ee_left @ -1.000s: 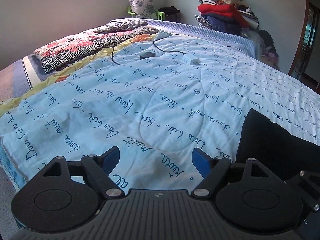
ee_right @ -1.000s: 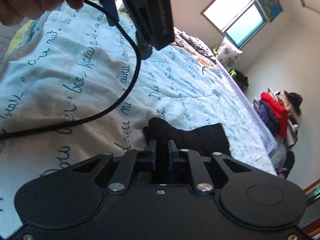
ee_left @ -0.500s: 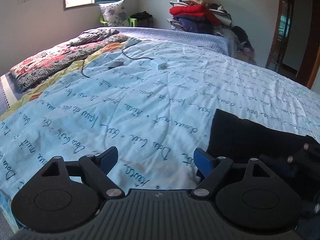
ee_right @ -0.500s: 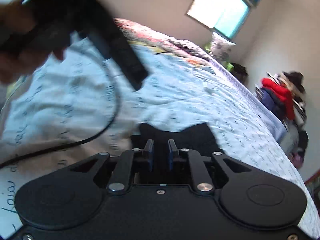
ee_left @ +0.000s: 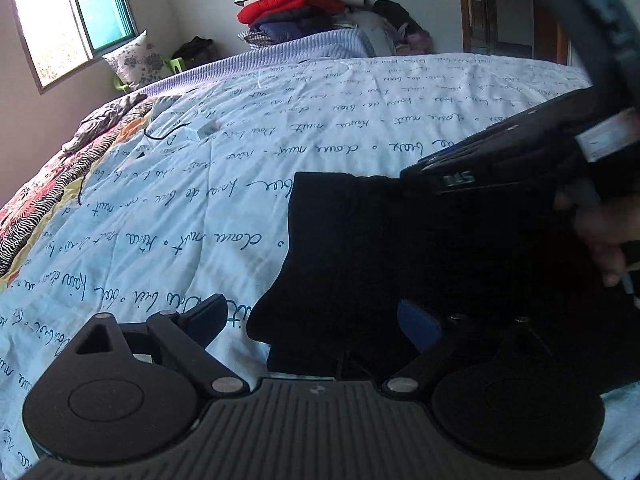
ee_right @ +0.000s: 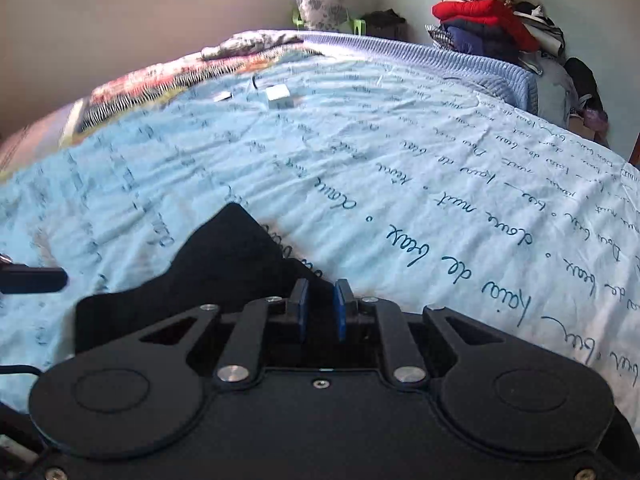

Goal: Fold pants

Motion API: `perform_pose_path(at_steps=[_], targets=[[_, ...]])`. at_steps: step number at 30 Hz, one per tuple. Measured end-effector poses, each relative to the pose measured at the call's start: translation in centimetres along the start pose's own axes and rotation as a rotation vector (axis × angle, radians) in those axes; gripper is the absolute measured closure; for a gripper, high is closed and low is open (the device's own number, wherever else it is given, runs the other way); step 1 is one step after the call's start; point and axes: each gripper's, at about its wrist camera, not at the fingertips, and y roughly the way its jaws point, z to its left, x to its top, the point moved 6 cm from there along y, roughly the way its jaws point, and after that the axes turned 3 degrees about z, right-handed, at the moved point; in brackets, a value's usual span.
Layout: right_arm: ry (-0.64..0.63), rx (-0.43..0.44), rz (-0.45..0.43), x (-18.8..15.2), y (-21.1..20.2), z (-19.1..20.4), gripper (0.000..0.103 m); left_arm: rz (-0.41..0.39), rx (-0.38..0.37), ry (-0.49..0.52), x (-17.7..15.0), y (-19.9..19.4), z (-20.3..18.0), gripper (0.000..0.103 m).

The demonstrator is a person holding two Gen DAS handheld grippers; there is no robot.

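Observation:
Black pants (ee_left: 400, 256) lie on the light blue quilt with script writing (ee_left: 240, 168). My left gripper (ee_left: 316, 320) is open, low over the quilt, with the pants' near left corner between its blue pads. My right gripper (ee_right: 320, 304) is shut on the pants' edge (ee_right: 224, 256), its blue pads close together with black cloth between them. In the left wrist view the right gripper's body (ee_left: 500, 160) and the hand holding it sit over the far right part of the pants.
A white box (ee_right: 280, 96) and a cable (ee_left: 160, 134) lie farther up the quilt. A patterned blanket (ee_left: 48, 184) lies along the left side. A pile of clothes (ee_right: 492, 28) and a floral pillow (ee_right: 318, 4) stand beyond the bed.
My left gripper has swung right, so the pants now lie between its open fingers. My right gripper has turned level and moved, still shut on the pants.

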Motion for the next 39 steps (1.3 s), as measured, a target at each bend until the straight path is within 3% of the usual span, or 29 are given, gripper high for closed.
perform_pose_path(at_steps=[4,7,11,14,16,18,19,20,22,25,28,30,32,35,37,39], targets=[[-0.051,-0.147,-0.032,-3.3,-6.5,-3.1,0.088,-0.009,-0.053,-0.007,0.6,-1.5,-0.9,0.009],[-0.008,-0.240,0.038,-5.7,-7.7,-7.5,0.086,-0.027,-0.120,0.011,1.6,-2.6,-3.5,0.009],[0.100,-0.186,0.111,-7.2,-4.7,-12.3,0.086,-0.018,-0.172,0.057,2.4,-2.6,-8.3,0.009],[0.210,-0.149,0.063,-6.7,-4.2,-14.0,0.086,-0.027,-0.187,0.091,2.8,-3.6,-11.4,0.009],[0.233,-0.146,-0.015,-6.2,-6.7,-13.6,0.084,-0.042,-0.217,0.108,2.9,-4.6,-13.1,0.009],[0.210,-0.168,-0.074,-6.8,-10.3,-12.8,0.077,-0.047,-0.238,0.132,3.1,-5.2,-14.7,0.009],[0.195,-0.180,-0.096,-7.5,-12.3,-12.5,0.068,-0.047,-0.246,0.149,3.2,-5.5,-15.7,0.009],[0.184,-0.194,-0.110,-8.7,-14.3,-12.6,0.057,-0.045,-0.254,0.166,3.2,-5.5,-16.6,0.009],[0.187,-0.239,-0.105,-11.7,-18.3,-13.4,0.048,-0.039,-0.274,0.206,3.3,-5.7,-18.8,0.009],[0.300,-0.321,-0.073,-17.9,-24.2,-16.6,0.048,-0.039,-0.302,0.255,3.2,-6.0,-22.0,0.009],[0.481,-0.422,-0.028,-24.6,-29.0,-20.9,0.041,-0.035,-0.339,0.297,2.7,-6.3,-25.5,0.009],[0.548,-0.523,0.012,-28.7,-32.1,-23.0,0.045,-0.021,-0.341,0.330,2.1,-6.5,-27.6,0.009],[0.587,-0.583,-0.026,-30.7,-36.0,-23.5,0.047,-0.026,-0.341,0.346,1.6,-7.0,-29.0,0.009],[0.648,-0.762,-0.112,-32.5,-41.3,-24.8,0.043,-0.037,-0.376,0.374,1.2,-8.0,-31.2,0.009],[0.696,-0.757,-0.145,-33.4,-42.4,-25.9,0.043,-0.042,-0.385,0.386,1.3,-8.4,-32.9,0.009],[0.700,-0.700,-0.113,-34.3,-41.4,-26.5,0.042,-0.051,-0.393,0.390,1.4,-9.0,-34.4,0.009]])
